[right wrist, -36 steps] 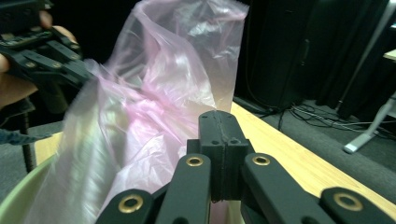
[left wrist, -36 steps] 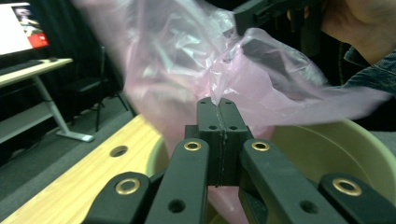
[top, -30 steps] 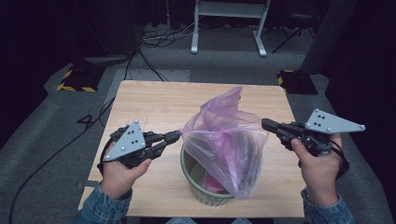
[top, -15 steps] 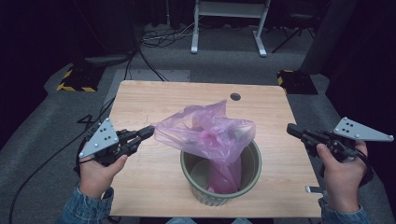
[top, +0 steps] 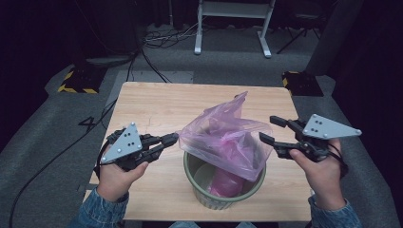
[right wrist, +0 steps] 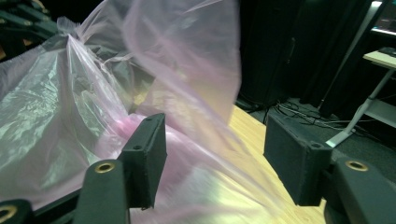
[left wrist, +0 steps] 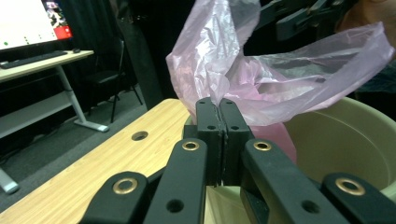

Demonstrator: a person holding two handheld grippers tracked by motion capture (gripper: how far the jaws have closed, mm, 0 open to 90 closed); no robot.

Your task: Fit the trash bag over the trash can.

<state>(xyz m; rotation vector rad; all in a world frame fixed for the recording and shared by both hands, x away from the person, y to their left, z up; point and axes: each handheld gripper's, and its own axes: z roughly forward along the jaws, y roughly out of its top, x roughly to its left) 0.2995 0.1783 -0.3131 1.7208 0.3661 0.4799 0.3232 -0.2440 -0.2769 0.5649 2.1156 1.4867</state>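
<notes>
Two grippers at a pink bag [top: 223, 142] over a green bin [top: 223, 183] on the table [top: 157, 104].
High view: left gripper [top: 172, 139] meets the bag's edge; right gripper [top: 271, 129] spread beside it. Left gripper view: jaws pressed together, pinching the film. Right gripper view: jaws apart, film between them.

I see a thin, glossy, crinkled pink plastic bag [top: 223, 140], a smooth matt green bin [top: 209, 197] and a pale wood table [top: 157, 102].
</notes>
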